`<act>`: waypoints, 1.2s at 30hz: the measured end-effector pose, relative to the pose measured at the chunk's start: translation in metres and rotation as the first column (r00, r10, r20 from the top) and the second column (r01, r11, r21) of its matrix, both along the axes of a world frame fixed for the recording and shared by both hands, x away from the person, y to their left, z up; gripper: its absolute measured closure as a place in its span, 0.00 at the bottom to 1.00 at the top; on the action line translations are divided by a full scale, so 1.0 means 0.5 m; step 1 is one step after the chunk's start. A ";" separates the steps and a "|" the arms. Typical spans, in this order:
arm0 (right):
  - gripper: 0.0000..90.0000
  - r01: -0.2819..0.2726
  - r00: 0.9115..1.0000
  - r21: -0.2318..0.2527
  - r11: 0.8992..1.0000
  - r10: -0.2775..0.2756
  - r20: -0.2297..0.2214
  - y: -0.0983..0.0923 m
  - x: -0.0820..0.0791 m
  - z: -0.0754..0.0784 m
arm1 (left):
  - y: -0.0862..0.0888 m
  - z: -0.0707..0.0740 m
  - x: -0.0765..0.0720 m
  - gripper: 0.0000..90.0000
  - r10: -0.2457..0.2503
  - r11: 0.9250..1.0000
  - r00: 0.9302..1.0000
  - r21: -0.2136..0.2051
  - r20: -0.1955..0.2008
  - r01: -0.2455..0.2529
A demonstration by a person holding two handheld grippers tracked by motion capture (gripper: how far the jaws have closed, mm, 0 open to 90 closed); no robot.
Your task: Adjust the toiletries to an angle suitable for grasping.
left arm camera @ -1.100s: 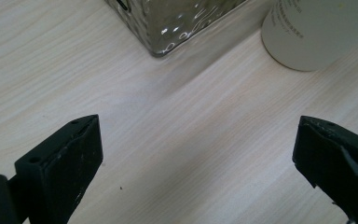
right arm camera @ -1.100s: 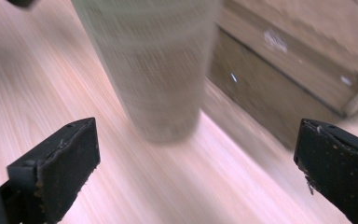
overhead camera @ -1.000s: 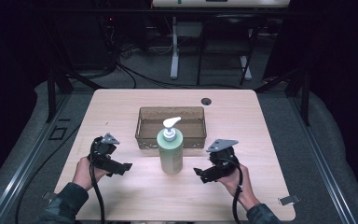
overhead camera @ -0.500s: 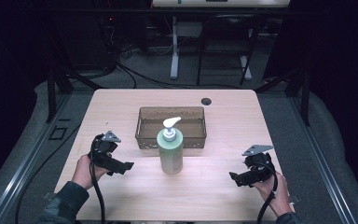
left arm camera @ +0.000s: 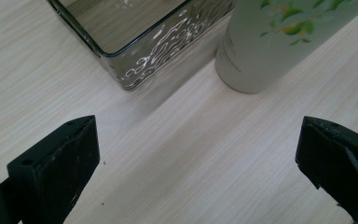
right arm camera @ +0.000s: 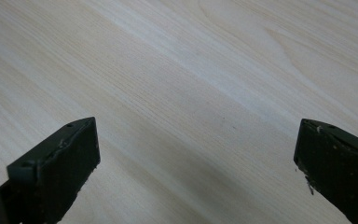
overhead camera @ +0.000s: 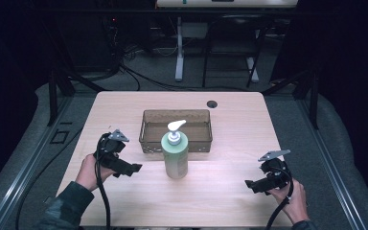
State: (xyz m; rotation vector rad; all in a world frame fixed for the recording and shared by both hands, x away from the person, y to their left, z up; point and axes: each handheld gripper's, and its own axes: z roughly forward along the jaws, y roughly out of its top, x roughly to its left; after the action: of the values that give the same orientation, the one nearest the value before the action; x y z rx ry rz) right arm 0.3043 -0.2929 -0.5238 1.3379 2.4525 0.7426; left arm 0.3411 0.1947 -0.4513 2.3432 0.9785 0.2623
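Observation:
A pale green pump bottle [overhead camera: 175, 153] with a white pump head stands upright mid-table, just in front of a clear rectangular glass tray [overhead camera: 148, 132]. My left gripper [overhead camera: 133, 168] is open to the bottle's left, jaws aimed at it with nothing between them. In the left gripper view the bottle's base [left arm camera: 270, 51] and the tray's corner [left arm camera: 154, 51] lie ahead of the wide jaws. My right gripper [overhead camera: 250, 184] is open near the table's front right, well apart from the bottle. In the right gripper view its jaws frame bare wood [right arm camera: 191, 93].
The light wooden table [overhead camera: 235, 143] has a small dark round hole [overhead camera: 212, 103] near its back edge. Cables trail from both grippers off the front edge. Dark floor, stands and table legs lie beyond the far edge.
My right gripper has drawn away from the bottle, moving right and toward the front of the table. The left gripper and the bottle have stayed put.

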 end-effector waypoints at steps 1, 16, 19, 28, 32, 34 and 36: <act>0.00 0.000 1.000 0.000 1.000 0.000 0.000 0.000 0.000 0.000 | 0.000 0.000 0.000 0.00 0.000 1.000 1.000 0.000 0.000 0.000; 0.00 0.059 0.998 0.001 0.998 -0.059 -0.035 -0.021 0.005 -0.008 | -0.036 0.068 0.009 0.00 -0.068 0.997 0.997 0.027 -0.021 0.068; 0.00 0.054 0.998 -0.004 0.999 -0.055 -0.042 -0.024 0.006 -0.011 | -0.047 0.081 0.010 0.00 -0.085 0.996 0.996 0.032 -0.011 0.085; 0.00 0.044 0.998 -0.026 0.999 -0.045 -0.054 -0.020 0.009 -0.020 | -0.065 0.108 0.021 0.00 -0.103 0.994 0.994 0.025 -0.020 0.104; 0.00 0.038 0.998 -0.028 0.999 -0.039 -0.053 -0.018 0.010 -0.020 | -0.071 0.120 0.025 0.00 -0.109 0.994 0.994 0.022 -0.032 0.110; 0.00 0.036 0.998 -0.027 0.999 -0.038 -0.053 -0.016 0.009 -0.018 | -0.076 0.126 0.025 0.00 -0.111 0.993 0.993 0.024 -0.036 0.112; 0.00 0.034 0.998 -0.024 0.999 -0.035 -0.056 -0.016 0.009 -0.016 | -0.080 0.135 0.026 0.00 -0.118 0.993 0.992 0.024 -0.039 0.119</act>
State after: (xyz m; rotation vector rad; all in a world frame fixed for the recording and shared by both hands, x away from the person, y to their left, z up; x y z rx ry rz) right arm 0.3089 -0.3007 -0.5315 1.4081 2.4666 0.6753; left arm 0.3540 0.1549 -0.3839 2.4275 0.8541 0.1855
